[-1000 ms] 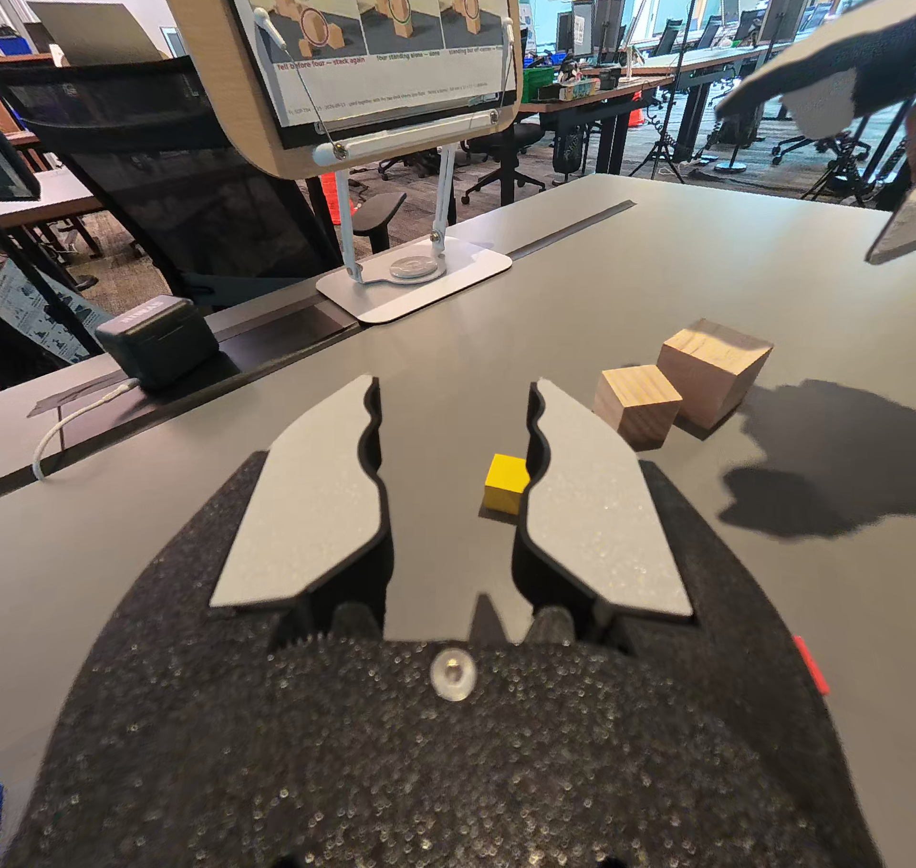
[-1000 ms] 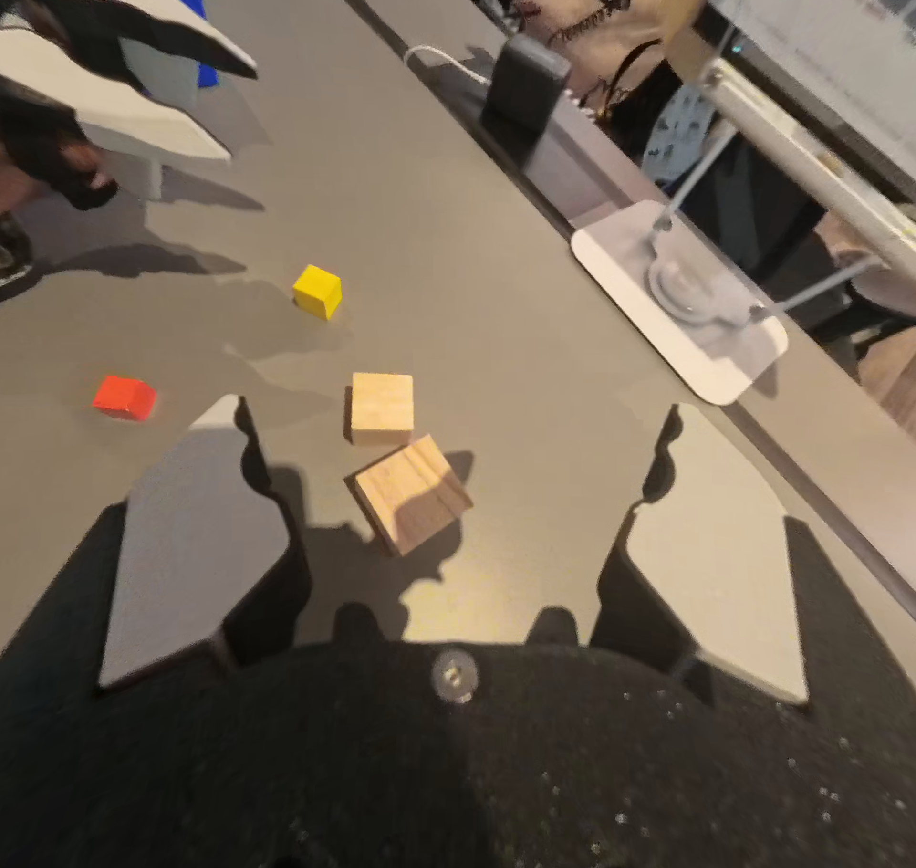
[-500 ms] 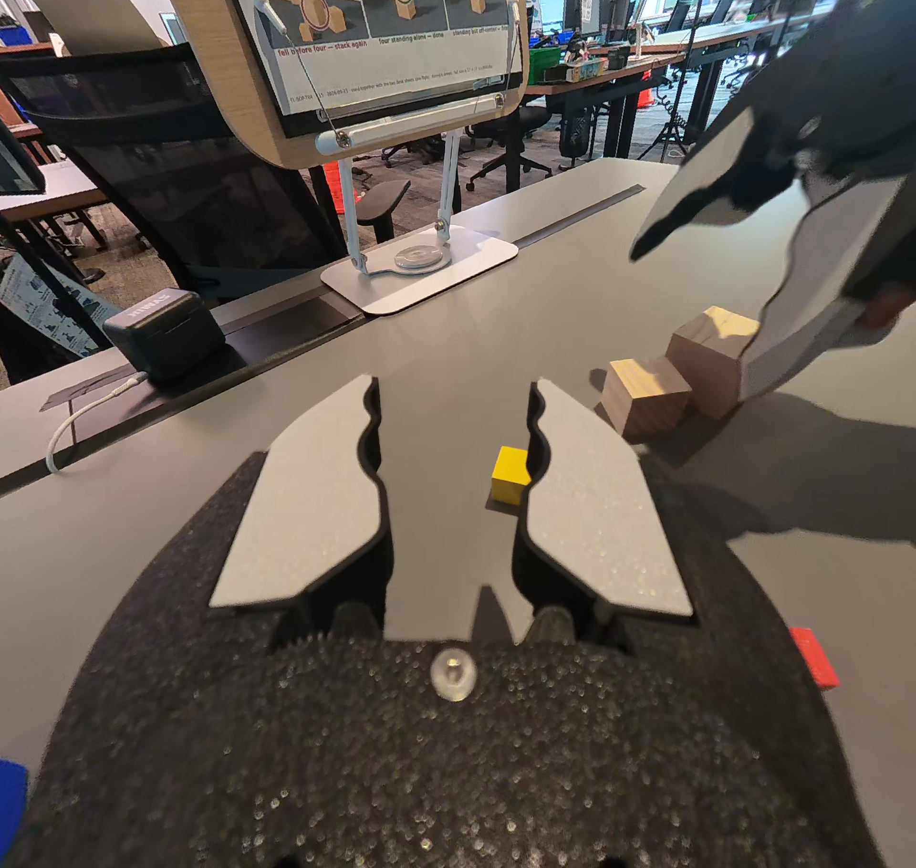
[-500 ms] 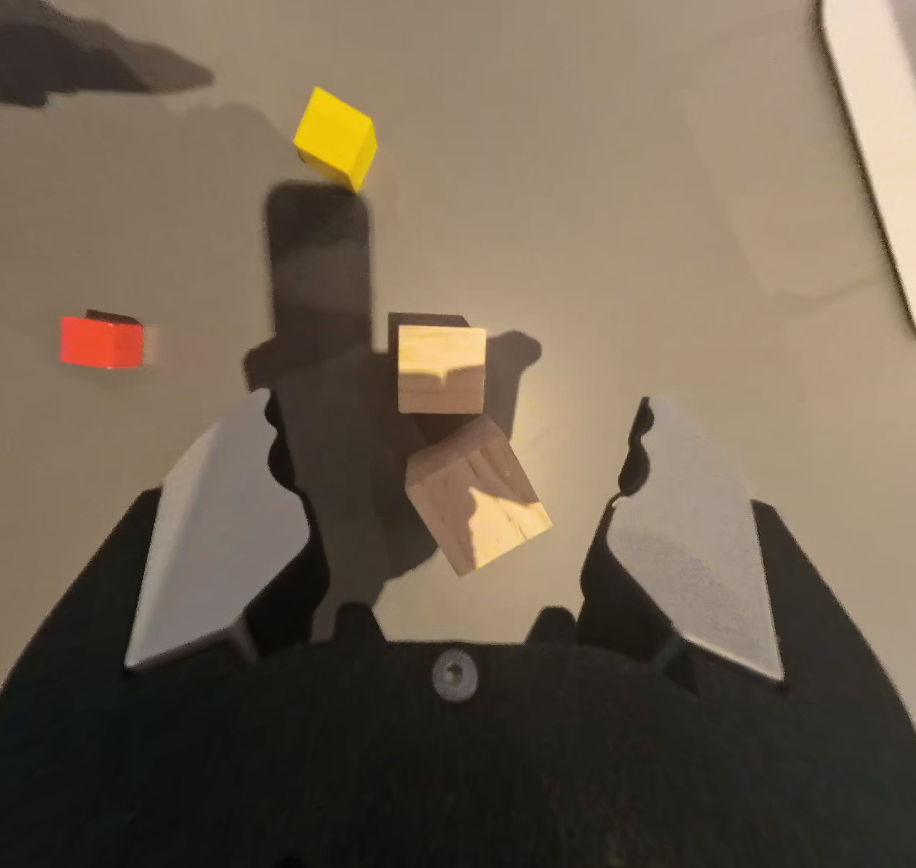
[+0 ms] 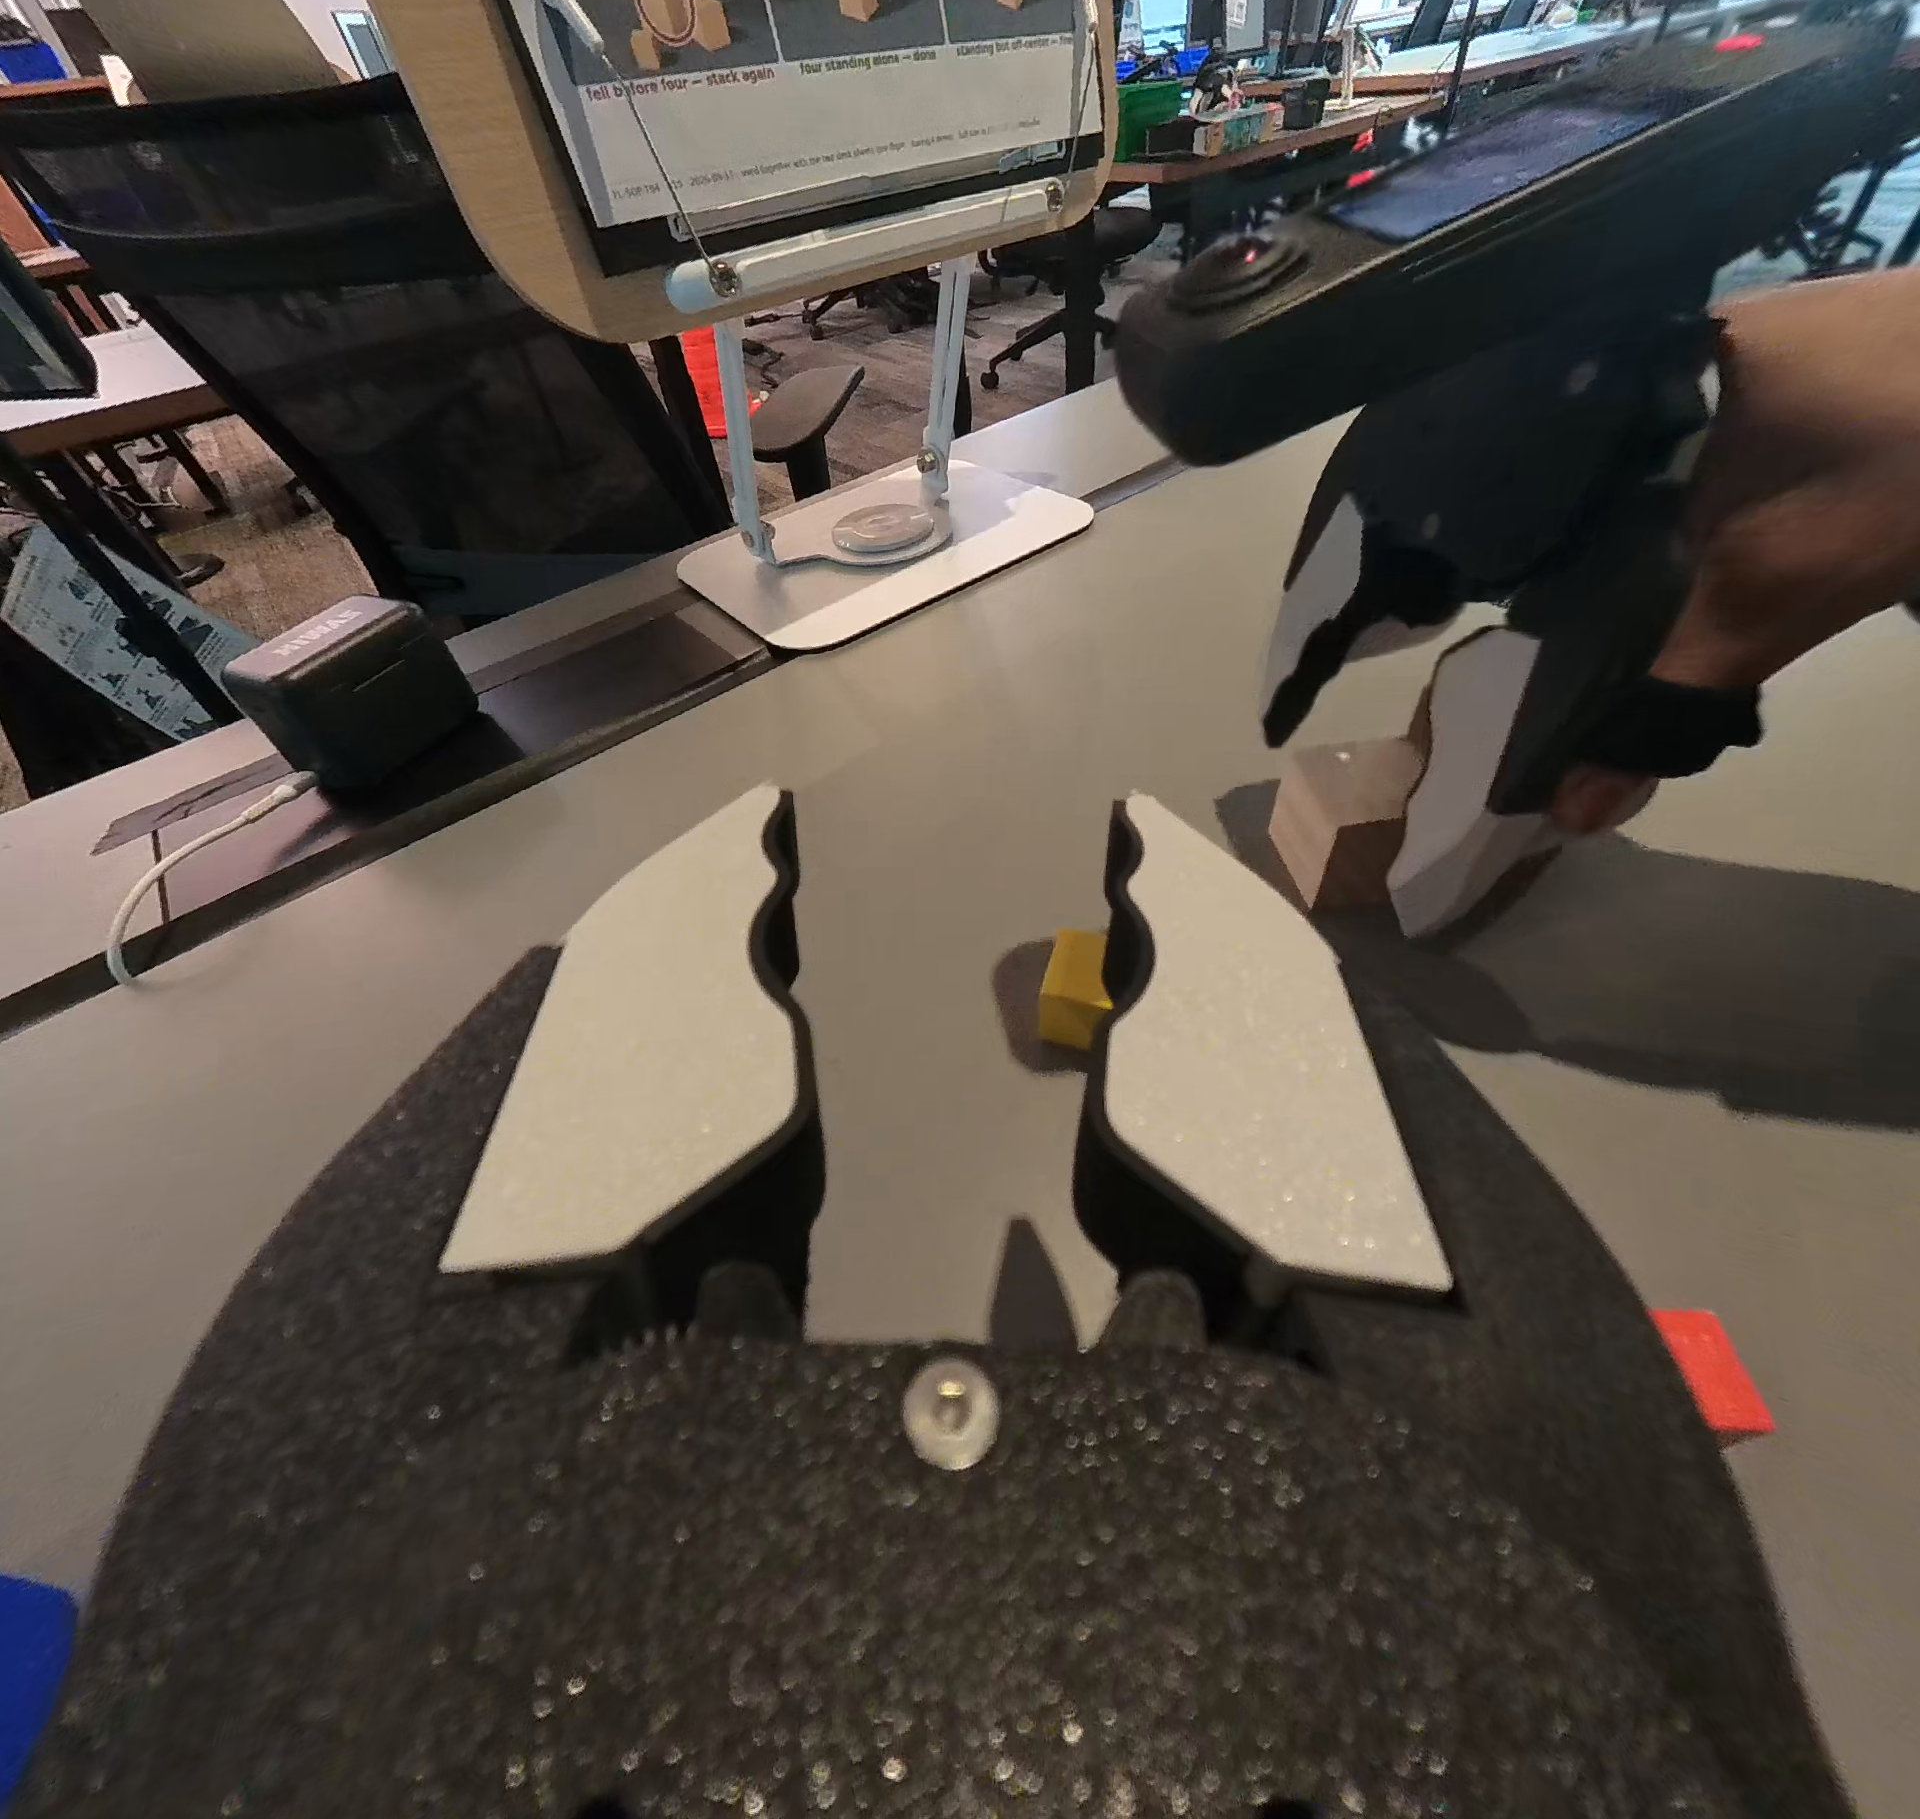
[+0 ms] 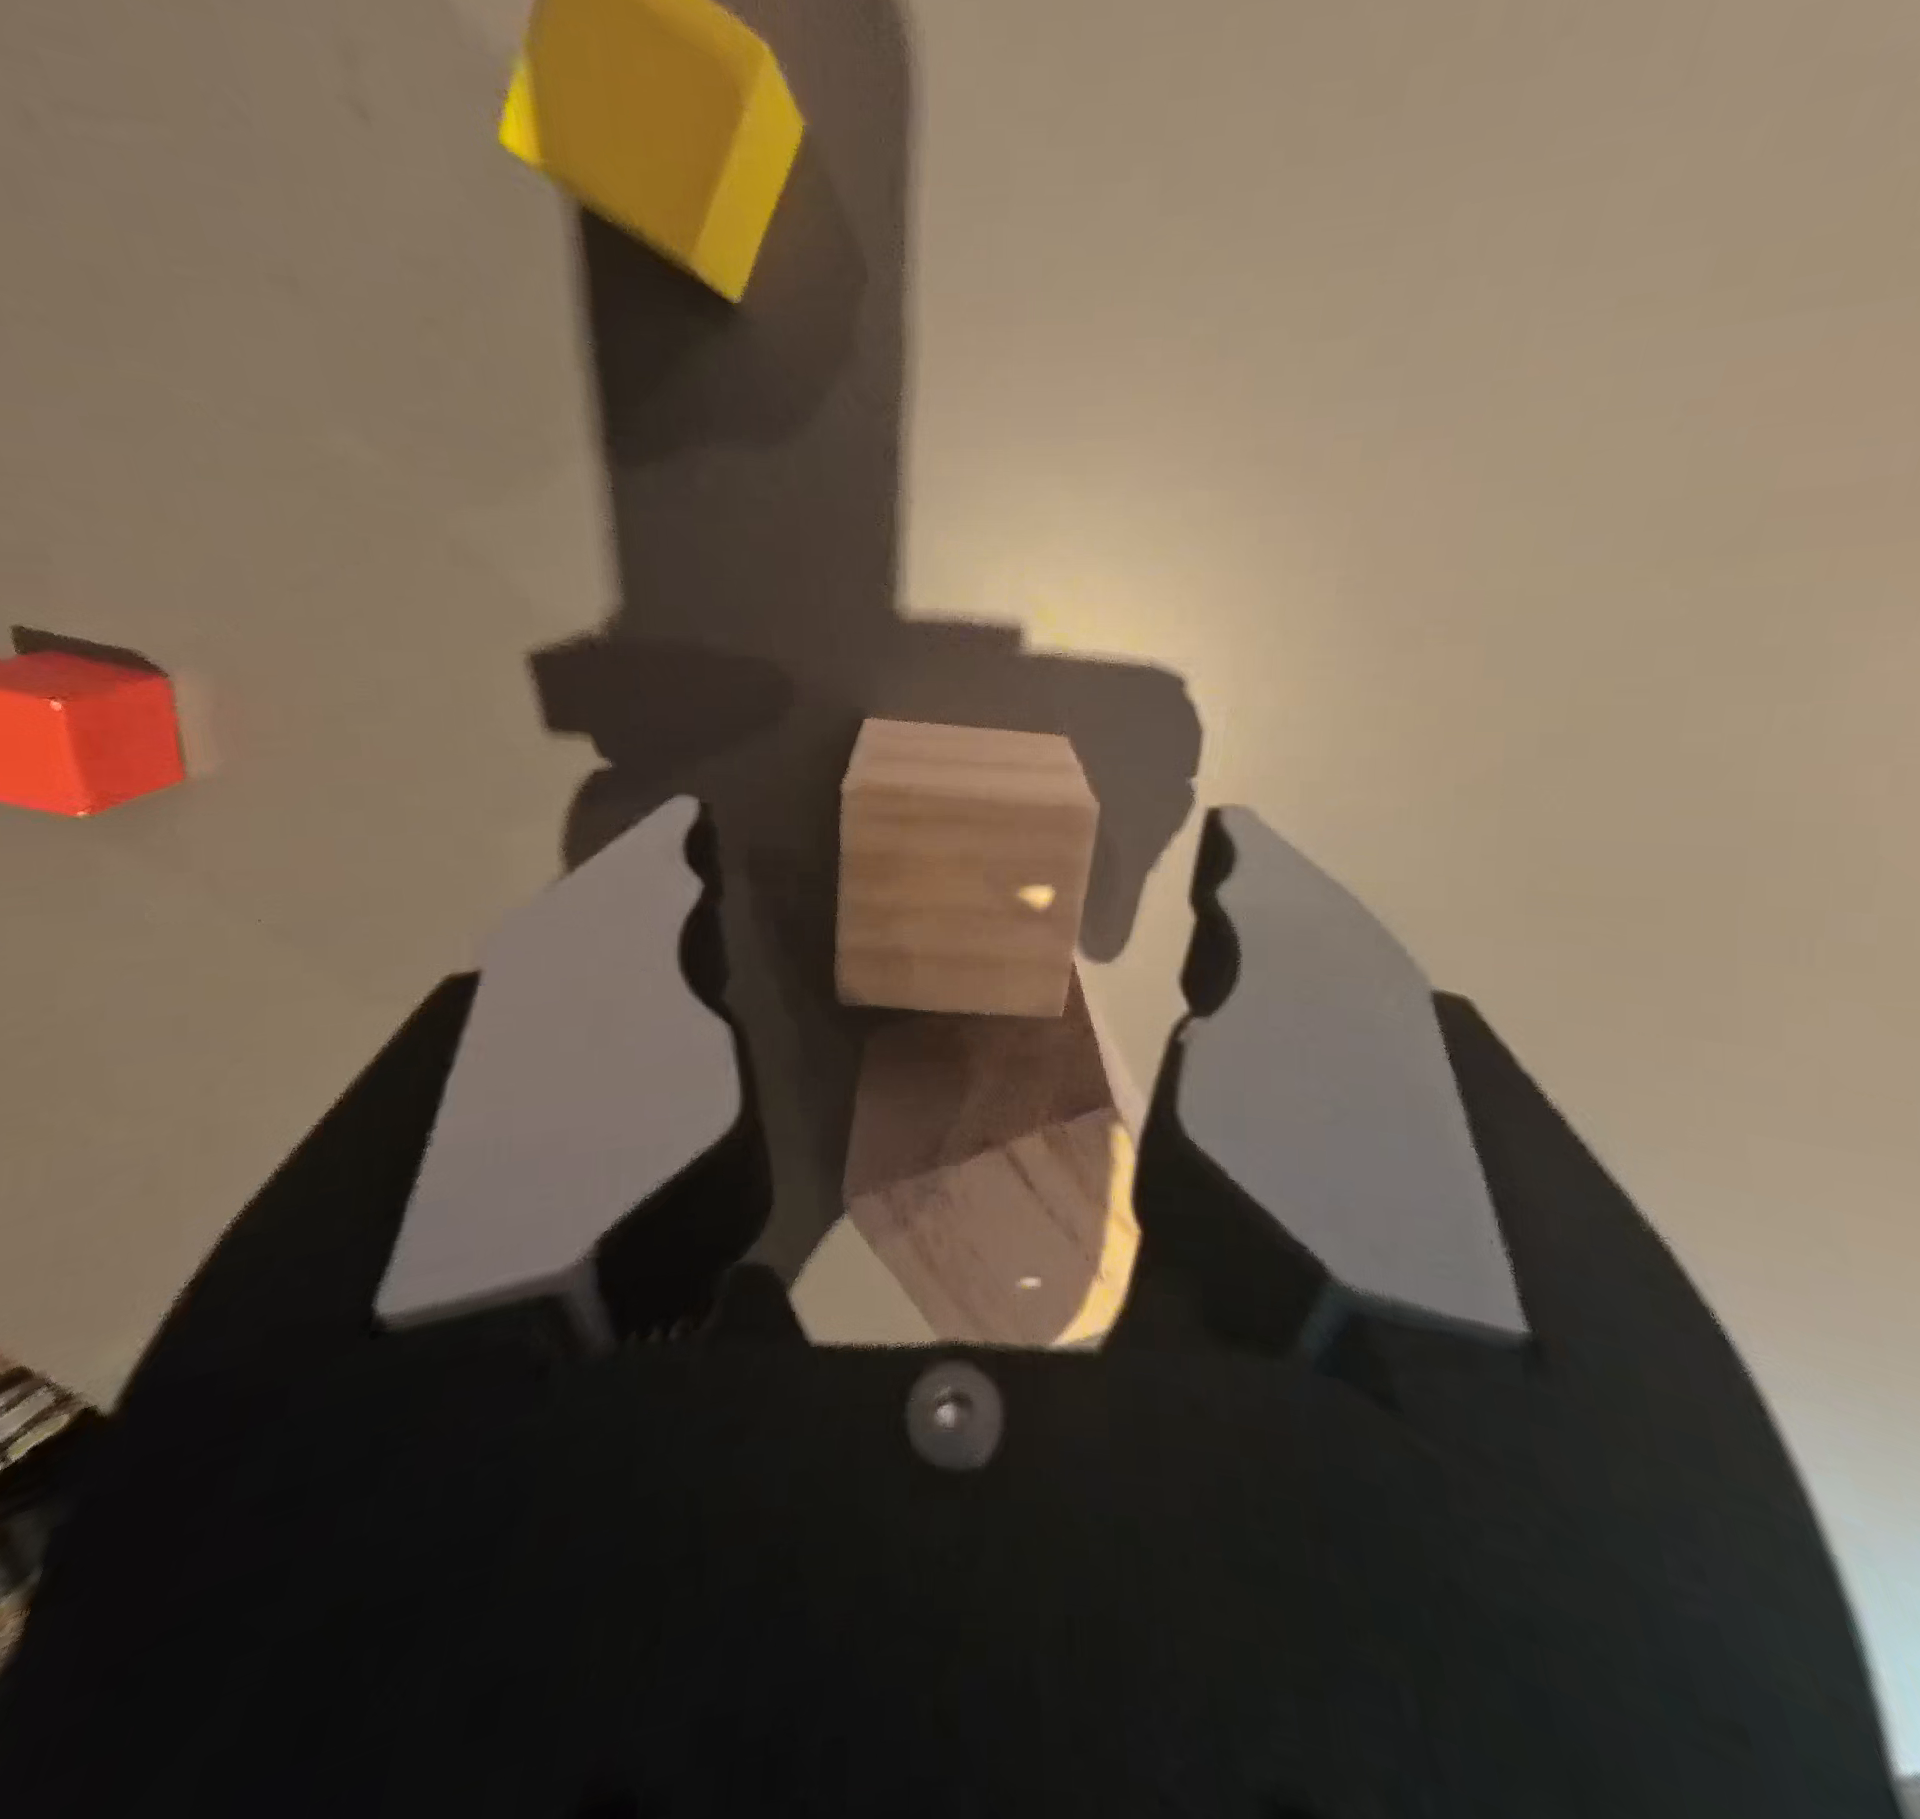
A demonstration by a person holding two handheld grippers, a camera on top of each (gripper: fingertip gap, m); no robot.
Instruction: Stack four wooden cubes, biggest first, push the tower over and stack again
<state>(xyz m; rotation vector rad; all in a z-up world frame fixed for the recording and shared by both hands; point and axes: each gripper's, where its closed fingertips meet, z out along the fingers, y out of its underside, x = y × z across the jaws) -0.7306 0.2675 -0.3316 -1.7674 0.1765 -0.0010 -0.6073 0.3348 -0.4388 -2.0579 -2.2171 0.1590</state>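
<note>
Four cubes lie apart on the grey table. My right gripper is open and points down over the two plain wooden cubes. The medium cube sits between its fingertips. The big cube lies tilted deeper between its fingers, close to the right one. A small yellow cube and a small red cube lie farther off. My left gripper is open and empty, low over the table. The yellow cube is by its right finger. The right gripper's fingers straddle the wooden cubes.
A board on a stand with a white base is at the table's back edge. A black box with a white cable sits left of it. The red cube lies near right. A blue object is at the near left.
My right gripper has come down from above over the two wooden cubes, and its jaws have narrowed around them. My left gripper has hardly moved.
</note>
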